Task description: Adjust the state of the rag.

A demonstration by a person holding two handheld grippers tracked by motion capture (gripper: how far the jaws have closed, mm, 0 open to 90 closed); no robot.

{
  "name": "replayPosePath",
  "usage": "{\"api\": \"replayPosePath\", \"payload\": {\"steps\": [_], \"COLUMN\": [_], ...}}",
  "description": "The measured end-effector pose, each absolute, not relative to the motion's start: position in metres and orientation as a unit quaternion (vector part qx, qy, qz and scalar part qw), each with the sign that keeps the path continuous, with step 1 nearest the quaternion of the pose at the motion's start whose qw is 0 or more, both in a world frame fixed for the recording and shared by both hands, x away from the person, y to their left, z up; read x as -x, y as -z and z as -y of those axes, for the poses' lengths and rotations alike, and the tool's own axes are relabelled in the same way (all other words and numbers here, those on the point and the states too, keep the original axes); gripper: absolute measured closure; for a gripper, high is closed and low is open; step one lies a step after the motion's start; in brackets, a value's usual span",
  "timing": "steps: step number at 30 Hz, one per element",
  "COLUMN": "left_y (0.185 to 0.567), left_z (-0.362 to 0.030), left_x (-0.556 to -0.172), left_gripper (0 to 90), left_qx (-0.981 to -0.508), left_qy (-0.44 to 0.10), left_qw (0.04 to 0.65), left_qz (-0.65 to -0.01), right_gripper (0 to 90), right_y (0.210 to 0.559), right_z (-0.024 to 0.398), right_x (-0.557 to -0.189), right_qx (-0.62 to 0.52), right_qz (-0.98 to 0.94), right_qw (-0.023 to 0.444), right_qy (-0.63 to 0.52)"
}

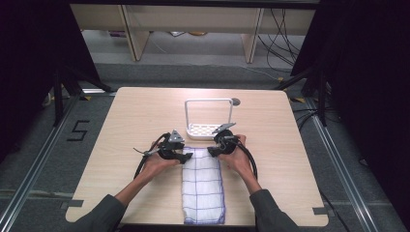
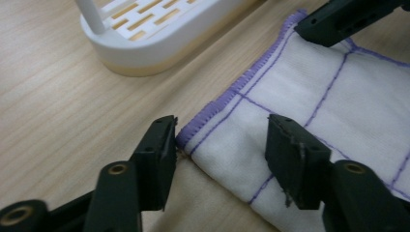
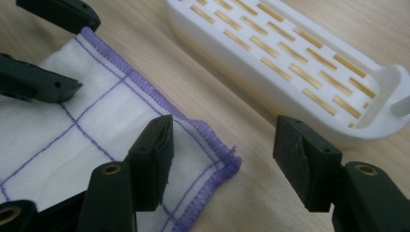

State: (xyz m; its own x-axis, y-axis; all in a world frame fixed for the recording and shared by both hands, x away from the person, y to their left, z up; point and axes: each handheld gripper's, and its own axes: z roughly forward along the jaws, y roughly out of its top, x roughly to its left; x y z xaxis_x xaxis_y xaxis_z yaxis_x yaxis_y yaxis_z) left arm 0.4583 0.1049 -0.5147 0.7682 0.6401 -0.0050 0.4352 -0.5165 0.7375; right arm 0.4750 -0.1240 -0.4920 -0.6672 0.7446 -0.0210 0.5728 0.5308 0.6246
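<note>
A folded white cloth (image 1: 203,186) with purple grid lines and a purple hem lies lengthwise on the table's near half. My left gripper (image 1: 186,156) sits at its far left corner and my right gripper (image 1: 211,151) at its far right corner. In the left gripper view the open gripper (image 2: 220,154) straddles the cloth (image 2: 338,111) corner, one jaw over bare wood and the other over fabric. In the right gripper view the open gripper (image 3: 222,164) likewise straddles the hemmed corner of the cloth (image 3: 96,145). Neither pair of pads presses on the fabric.
A white slotted tray with an upright hoop handle (image 1: 209,129) stands just beyond the cloth's far edge, close to both grippers; it is also the tray (image 2: 145,34) and tray (image 3: 290,53) in the gripper views. The wooden table (image 1: 145,111) extends bare to left, right and back.
</note>
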Motion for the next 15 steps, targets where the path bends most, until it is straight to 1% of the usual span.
{"api": "replayPosePath", "payload": {"steps": [1, 2, 3, 5, 7, 11, 15], "left_y": [0.5145, 0.5146, 0.5144, 0.5142, 0.5139, 0.5138, 0.5145], "left_z": [-0.1046, -0.1043, -0.1036, -0.1022, -0.1005, -0.1001, -0.1012], "left_x": [-0.4579, -0.4574, -0.4561, -0.4546, -0.4530, -0.4525, -0.4538], "left_gripper": [49.6, 54.1, 62.6, 70.6, 75.3, 77.7, 78.0], "left_qx": [-0.861, -0.861, -0.863, -0.866, -0.868, -0.869, -0.866], "left_qy": [-0.133, -0.129, -0.121, -0.118, -0.121, -0.123, -0.115], "left_qw": [0.380, 0.382, 0.386, 0.386, 0.386, 0.385, 0.391], "left_qz": [-0.310, -0.310, -0.302, -0.296, -0.289, -0.285, -0.292], "right_gripper": [40.8, 40.6, 40.5, 40.5, 40.4, 40.4, 40.2], "right_y": [0.4912, 0.4912, 0.4892, 0.4883, 0.4874, 0.4856, 0.4864], "right_z": [0.1239, 0.1239, 0.1244, 0.1236, 0.1247, 0.1268, 0.1291], "right_x": [-0.4748, -0.4746, -0.4737, -0.4732, -0.4731, -0.4731, -0.4754], "right_qx": [-0.385, -0.384, -0.385, -0.393, -0.392, -0.398, -0.389], "right_qz": [-0.861, -0.860, -0.861, -0.857, -0.857, -0.853, -0.857], "right_qw": [0.144, 0.145, 0.145, 0.144, 0.142, 0.142, 0.140], "right_qy": [-0.299, -0.304, -0.299, -0.302, -0.303, -0.307, -0.308]}}
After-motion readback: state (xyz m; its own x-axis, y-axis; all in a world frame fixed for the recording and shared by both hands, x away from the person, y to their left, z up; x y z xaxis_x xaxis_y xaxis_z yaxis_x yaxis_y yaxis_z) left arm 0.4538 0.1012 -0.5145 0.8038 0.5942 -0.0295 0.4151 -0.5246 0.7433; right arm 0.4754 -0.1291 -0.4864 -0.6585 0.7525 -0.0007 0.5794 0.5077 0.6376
